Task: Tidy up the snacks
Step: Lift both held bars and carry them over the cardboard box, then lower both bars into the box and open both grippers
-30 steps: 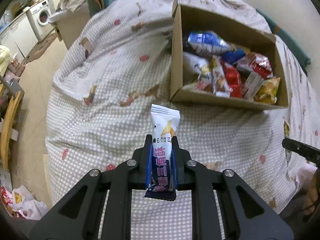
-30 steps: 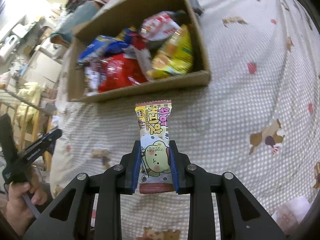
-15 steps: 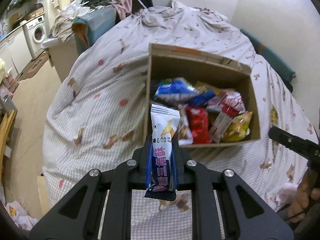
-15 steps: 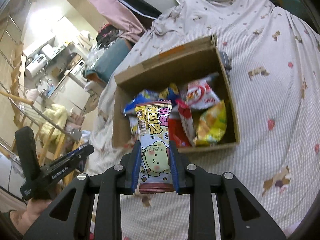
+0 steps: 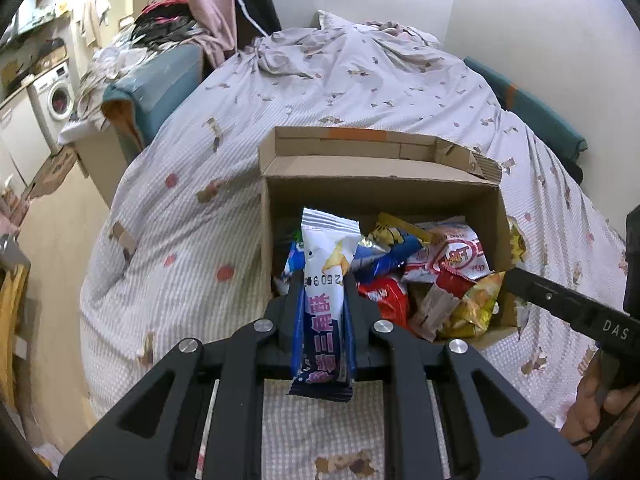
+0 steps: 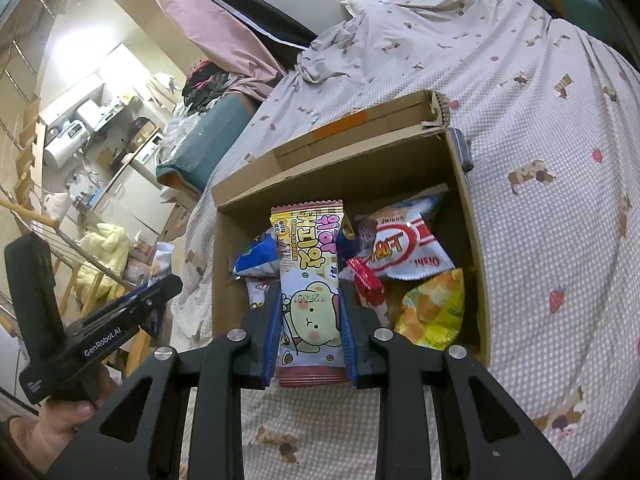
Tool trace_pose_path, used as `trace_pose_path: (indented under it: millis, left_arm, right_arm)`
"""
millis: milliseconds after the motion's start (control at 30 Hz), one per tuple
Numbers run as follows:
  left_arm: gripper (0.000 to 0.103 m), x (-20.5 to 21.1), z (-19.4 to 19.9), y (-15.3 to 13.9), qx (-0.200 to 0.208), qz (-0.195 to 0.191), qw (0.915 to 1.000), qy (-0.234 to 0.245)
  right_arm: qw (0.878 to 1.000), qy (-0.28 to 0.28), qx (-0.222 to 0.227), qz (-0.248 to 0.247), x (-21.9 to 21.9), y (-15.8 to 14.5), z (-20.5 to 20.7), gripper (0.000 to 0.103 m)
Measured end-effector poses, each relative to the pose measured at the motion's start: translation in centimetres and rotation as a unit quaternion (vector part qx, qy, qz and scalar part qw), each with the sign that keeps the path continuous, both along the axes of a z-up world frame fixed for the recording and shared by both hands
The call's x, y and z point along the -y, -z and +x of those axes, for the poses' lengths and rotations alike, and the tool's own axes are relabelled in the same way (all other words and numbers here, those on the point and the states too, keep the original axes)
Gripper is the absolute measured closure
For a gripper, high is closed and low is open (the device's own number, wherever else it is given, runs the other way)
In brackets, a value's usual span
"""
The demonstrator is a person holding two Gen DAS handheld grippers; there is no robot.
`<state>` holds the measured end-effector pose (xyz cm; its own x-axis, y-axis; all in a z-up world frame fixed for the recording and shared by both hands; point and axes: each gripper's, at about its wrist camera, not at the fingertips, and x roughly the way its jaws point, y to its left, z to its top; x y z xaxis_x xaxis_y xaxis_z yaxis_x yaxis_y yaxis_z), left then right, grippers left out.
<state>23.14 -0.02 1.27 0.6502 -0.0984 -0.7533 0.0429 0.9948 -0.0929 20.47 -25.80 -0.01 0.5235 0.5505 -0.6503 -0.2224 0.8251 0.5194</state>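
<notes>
Two snack packets [image 5: 325, 300] [image 6: 310, 296] clamped upright between grippers' pads

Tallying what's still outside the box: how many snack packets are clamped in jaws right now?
2. The white-and-navy packet stands upright in the left gripper; the cartoon-bear packet stands upright in the right gripper. Both are above the near edge of the cardboard box.
</notes>
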Motion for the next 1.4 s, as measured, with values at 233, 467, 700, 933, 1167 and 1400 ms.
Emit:
trace_pose_path:
  millis: [233, 467, 700, 933, 1167, 1400]
  left_arm:
    - [0.09, 0.1, 1.3, 1.5, -0.005, -0.01, 0.9999, -0.004]
    - [0.09, -0.5, 2.4, 2.5, -0.006, -0.022, 0.9996, -0.015]
    - [0.089, 0.5, 2.7, 3.3, 0.001, -0.015, 0.9999, 0.006]
    - [0.089, 0.4, 2.8, 3.7, -0.007, -0.03, 0.9995, 0.011]
    - [0.089, 0.8, 2.8, 4.4, -0.02, -0.036, 0.999, 0.017]
    - [0.088, 1.8, 2.5, 4.7, -0.024, -0.021, 0.999, 0.03]
  right_arm:
    - [1.0, 0.002, -0.006, -0.004, -0.7, 0.9, 1.6, 0.075]
    - [1.0, -0.001, -0.009, -0.016, -1.7, 1.9, 2.7, 0.075]
    - [1.0, 0.006, -0.028, -0.008, -1.7, 3.2, 3.4, 0.075]
    - [0.999, 0.006, -0.051, 0.005, -1.7, 4.5, 3.7, 0.075]
    - [0.998, -0.003, -0.054, 0.012, -2.2, 4.8, 3.8, 0.074]
    - [0.997, 0.004, -0.07, 0.016, -1.8, 5.0, 4.0, 0.072]
